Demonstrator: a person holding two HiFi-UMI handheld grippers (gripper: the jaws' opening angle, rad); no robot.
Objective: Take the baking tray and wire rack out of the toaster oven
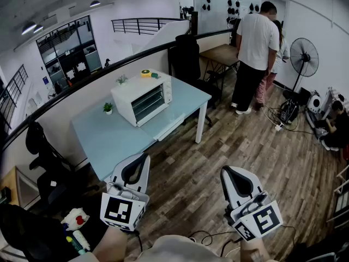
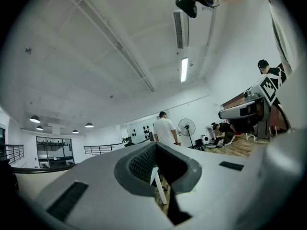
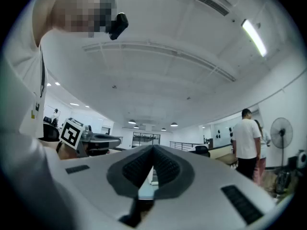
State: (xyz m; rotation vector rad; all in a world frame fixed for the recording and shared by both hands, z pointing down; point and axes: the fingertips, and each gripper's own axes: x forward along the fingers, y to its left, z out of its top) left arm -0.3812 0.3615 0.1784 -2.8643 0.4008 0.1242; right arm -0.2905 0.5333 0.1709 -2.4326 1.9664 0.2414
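A white toaster oven [image 1: 143,98] stands on the pale blue table [image 1: 109,135] in the head view, its glass door closed; tray and rack are not visible. My left gripper [image 1: 140,162] is held low at the bottom left, shut and empty, well short of the table. My right gripper [image 1: 233,174] is at the bottom right over the wooden floor, also shut with nothing in it. In the left gripper view the jaws [image 2: 156,166] meet; in the right gripper view the jaws [image 3: 152,169] also meet, with the oven [image 3: 152,177] seen through the small gap.
A small potted plant [image 1: 108,108] sits left of the oven, and yellow and green items [image 1: 148,73] lie on its top. Black office chairs [image 1: 188,59] stand behind the table and at the left [image 1: 43,152]. Two people [image 1: 256,53] stand near a floor fan [image 1: 304,59].
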